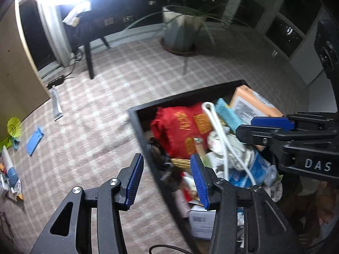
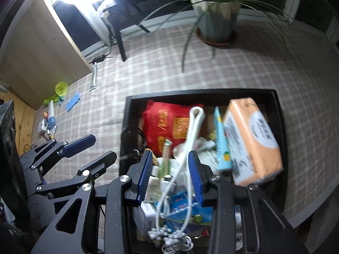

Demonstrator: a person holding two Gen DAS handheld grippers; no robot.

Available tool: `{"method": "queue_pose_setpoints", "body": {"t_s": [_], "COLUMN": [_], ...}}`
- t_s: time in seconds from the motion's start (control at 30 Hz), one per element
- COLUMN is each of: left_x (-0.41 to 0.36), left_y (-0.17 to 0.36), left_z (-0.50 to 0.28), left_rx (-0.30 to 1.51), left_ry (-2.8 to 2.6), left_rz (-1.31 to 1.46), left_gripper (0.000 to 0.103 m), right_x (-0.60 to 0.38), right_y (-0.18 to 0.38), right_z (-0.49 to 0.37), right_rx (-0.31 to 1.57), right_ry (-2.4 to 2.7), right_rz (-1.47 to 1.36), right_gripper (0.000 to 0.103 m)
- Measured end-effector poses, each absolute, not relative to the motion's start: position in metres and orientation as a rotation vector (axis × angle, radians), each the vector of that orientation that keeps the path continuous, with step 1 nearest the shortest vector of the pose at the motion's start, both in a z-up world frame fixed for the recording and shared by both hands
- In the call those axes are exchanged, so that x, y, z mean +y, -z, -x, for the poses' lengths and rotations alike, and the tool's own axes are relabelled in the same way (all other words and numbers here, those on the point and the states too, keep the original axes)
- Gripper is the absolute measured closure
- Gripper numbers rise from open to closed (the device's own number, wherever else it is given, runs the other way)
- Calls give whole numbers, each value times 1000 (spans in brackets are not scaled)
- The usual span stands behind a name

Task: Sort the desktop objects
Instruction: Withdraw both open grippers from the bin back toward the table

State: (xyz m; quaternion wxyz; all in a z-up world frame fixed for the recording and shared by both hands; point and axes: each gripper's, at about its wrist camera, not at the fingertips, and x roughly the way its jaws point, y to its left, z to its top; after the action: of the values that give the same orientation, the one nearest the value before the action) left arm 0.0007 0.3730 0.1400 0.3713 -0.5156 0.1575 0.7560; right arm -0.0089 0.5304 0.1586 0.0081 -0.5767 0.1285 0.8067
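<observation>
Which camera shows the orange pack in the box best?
The right wrist view: the orange pack shows whole, label included, at the box's right side. In the left wrist view the right gripper hides its lower part.

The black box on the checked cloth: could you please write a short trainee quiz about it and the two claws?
1. True or false: the red bag lies inside the black box.
2. Which lies outside the box? A) orange pack B) white cable C) blue clip
3. Fill in: both the left claw and the right claw are ____ and hold nothing.

Key: 1 true; 2 C; 3 open.
</observation>
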Motion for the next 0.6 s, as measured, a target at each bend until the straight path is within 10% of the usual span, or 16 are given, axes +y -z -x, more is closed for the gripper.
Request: {"method": "queue_pose_setpoints", "body": {"t_s": [0.6], "left_x": [264], "left_y": [-109], "left_z": [126], "left_rx": [346], "left_ry": [-2140], "left_rz": [1451], "left_gripper": [58], "right_x": [419], "right_y": [-161], "right_z": [119], "right_rx": [297], "right_ry": [-2641], "right_rz": [1921], "right_gripper": [67]}}
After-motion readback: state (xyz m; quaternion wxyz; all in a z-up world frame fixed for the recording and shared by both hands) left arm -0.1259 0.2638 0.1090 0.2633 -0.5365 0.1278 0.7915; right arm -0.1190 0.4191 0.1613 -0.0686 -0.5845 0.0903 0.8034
